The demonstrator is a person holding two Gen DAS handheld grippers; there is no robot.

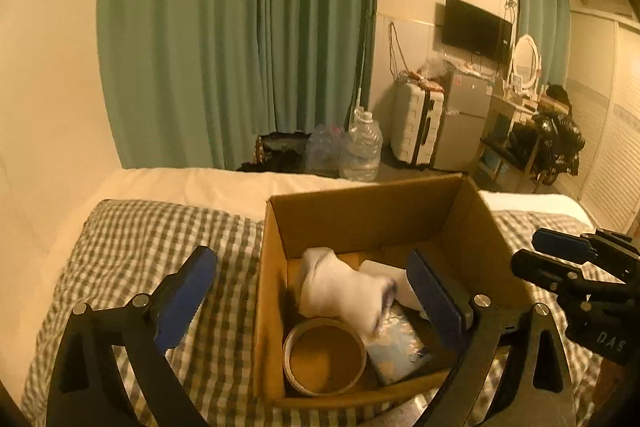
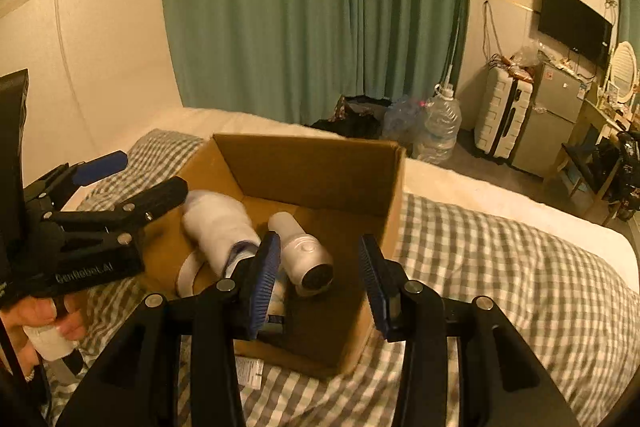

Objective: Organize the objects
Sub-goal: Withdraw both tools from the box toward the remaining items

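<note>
Box [image 1: 360, 215]: sock [image 1: 344, 291], tape [image 1: 324, 355], bottle [image 2: 300, 251], packet [image 1: 396, 343] inside
Left fingers [image 1: 312, 299]: wide, empty
Right fingers [image 2: 320, 283]: wide, empty
Left: nothing loose visible on bed [image 2: 500, 267]

Left gripper [image 1: 312, 291] and right gripper [image 2: 320, 267] — both spread wide, empty.

Left wrist view: looking forward and down from close above the near left rim of the cardboard box [image 1: 360, 211], facing the far curtain [image 1: 240, 39]. Right wrist view: looking from near right, just as close, sharing box [image 2: 316, 167], checked bedding [image 2: 500, 267], curtain [image 2: 312, 7].
</note>
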